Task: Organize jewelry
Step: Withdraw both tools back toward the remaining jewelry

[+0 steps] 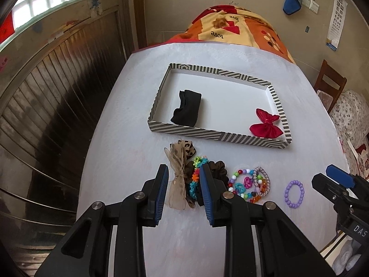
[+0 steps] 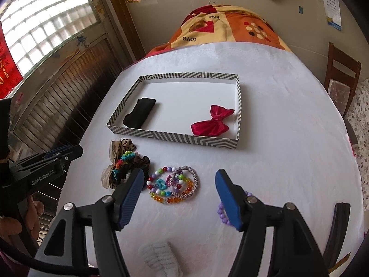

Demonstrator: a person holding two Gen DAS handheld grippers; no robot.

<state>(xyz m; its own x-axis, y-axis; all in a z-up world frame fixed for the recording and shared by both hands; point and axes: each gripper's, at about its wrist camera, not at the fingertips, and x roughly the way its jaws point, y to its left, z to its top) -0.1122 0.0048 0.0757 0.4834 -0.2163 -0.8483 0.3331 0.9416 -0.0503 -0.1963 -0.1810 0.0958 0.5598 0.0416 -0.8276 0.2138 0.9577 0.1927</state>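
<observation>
In front of you, the striped shallow cardboard tray (image 1: 219,136) lies on the white-clothed table (image 1: 129,120); a black folded fabric band (image 1: 186,108) lies in its left part, a red velvet bow (image 1: 266,124) at its right. Nearer you lie the beaded bracelets (image 2: 173,184), with the purple bead bracelet (image 1: 294,194) to their right.

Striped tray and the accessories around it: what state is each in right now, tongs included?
Striped tray: lidless, partly filled.
Black hair band: in tray, left side.
Red bow: in tray, right side.
Leopard bow: outside tray, piled with scrunchies.
Beaded bracelets: heaped outside tray.
Purple bracelet: alone on table.
Left tongs: open, empty.
Right tongs: open, empty.
</observation>
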